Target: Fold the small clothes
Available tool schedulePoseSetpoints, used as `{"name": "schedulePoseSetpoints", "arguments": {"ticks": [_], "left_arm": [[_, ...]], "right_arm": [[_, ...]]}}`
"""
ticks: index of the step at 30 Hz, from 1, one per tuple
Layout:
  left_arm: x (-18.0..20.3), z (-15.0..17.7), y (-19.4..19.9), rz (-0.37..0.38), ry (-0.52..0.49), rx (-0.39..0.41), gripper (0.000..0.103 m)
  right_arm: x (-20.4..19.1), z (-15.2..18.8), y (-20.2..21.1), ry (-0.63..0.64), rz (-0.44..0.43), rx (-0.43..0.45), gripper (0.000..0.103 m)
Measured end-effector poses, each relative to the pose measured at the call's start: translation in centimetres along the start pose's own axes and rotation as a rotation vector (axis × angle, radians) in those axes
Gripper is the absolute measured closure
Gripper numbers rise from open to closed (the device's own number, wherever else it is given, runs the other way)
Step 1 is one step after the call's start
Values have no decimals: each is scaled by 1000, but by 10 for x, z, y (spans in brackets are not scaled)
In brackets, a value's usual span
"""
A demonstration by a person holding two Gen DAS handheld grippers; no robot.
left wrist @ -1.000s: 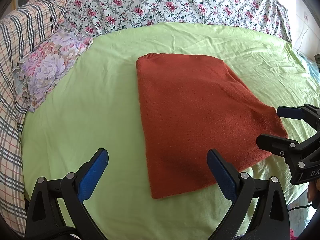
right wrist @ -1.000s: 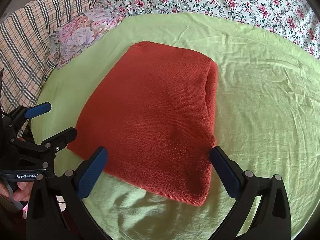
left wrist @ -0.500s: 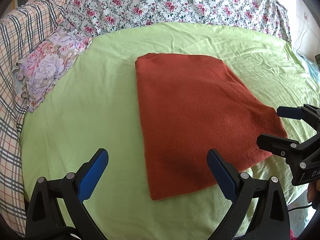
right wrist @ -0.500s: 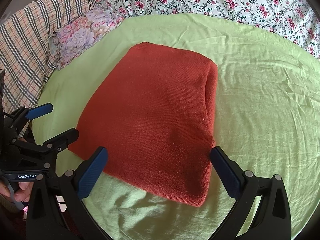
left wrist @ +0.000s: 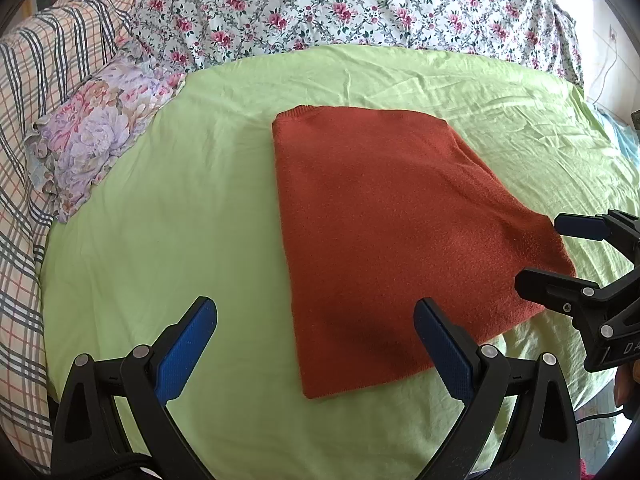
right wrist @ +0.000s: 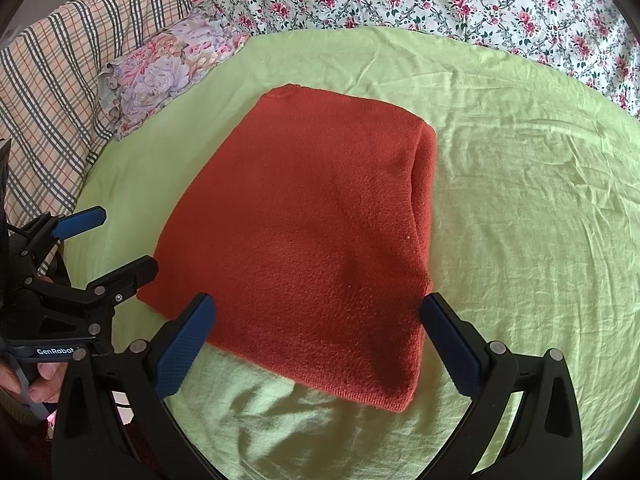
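Note:
A rust-red knit garment [left wrist: 392, 236] lies folded into a flat rectangle on the light green sheet [left wrist: 168, 232]; it also shows in the right wrist view [right wrist: 316, 240]. My left gripper [left wrist: 316, 340] is open and empty, held just above the garment's near left corner. My right gripper [right wrist: 316, 336] is open and empty, over the garment's near edge. The right gripper also shows in the left wrist view [left wrist: 548, 252] at the garment's right corner. The left gripper also shows in the right wrist view [right wrist: 116, 244] at the garment's left corner.
A floral quilt [left wrist: 340, 4] lies bunched along the far side of the bed. A purple flowered pillow [left wrist: 96, 136] and a plaid blanket [left wrist: 28, 120] lie at the left. The bed edge falls off at the near right [left wrist: 600, 392].
Both grippers have drifted slightly; the garment sits a little further right and lower in the left wrist view. The garment itself has not moved, and both grippers stay open.

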State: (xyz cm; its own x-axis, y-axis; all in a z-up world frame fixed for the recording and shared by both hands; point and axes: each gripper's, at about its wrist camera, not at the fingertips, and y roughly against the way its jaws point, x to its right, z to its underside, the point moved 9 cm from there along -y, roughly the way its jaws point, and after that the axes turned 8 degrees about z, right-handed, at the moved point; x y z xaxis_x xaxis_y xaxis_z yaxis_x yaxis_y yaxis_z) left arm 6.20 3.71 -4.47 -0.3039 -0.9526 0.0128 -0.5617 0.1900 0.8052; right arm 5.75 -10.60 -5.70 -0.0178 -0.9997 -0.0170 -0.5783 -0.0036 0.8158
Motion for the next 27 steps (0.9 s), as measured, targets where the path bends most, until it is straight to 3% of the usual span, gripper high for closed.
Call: {"name": "schedulePoseSetpoints", "arguments": {"ticks": [27], "left_arm": [[2,3,0,-3,0,1,4]], "right_arm": [[2,-1,0,-2,-4,2,1]]}}
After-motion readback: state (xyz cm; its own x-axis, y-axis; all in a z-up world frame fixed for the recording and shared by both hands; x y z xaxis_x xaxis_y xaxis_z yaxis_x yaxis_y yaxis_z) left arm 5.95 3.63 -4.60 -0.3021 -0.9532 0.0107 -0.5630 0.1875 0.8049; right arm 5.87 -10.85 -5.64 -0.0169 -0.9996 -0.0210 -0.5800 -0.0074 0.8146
